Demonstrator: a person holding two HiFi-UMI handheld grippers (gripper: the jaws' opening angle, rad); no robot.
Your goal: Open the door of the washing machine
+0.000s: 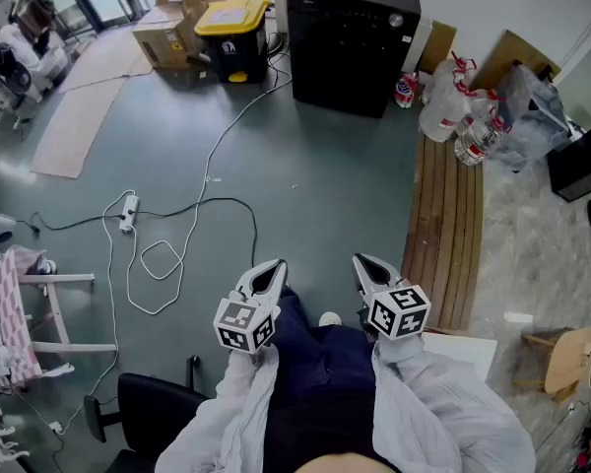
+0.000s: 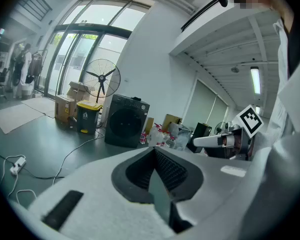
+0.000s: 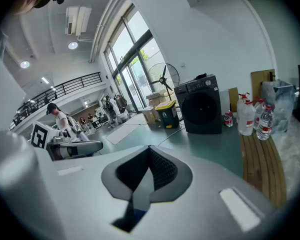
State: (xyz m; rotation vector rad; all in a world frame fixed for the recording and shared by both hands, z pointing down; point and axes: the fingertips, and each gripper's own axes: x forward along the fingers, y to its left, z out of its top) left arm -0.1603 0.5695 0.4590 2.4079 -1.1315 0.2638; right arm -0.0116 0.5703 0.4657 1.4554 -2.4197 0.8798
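Black and boxy, the washer stands against the wall at the top centre of the head view, well apart from both grippers. Its round door sits flush with the front in the left gripper view and the right gripper view.

The left gripper is low in the frame, just left of centre, pointing up the picture toward the washer. Its jaws are pressed together with nothing between them (its own view shows the ribbed pads meeting). The right gripper is just beside it to the right, aimed the same way, and its jaws are likewise closed on nothing. An open stretch of grey-green floor lies between the gripper tips and the washer.

A yellow-lidded bin stands left of the washer, with cardboard boxes beside it. A white cable loops over the floor at left centre. To the right, a slatted wooden bench runs down the frame, and plastic bottles are clustered at its upper end, near the washer's right side.
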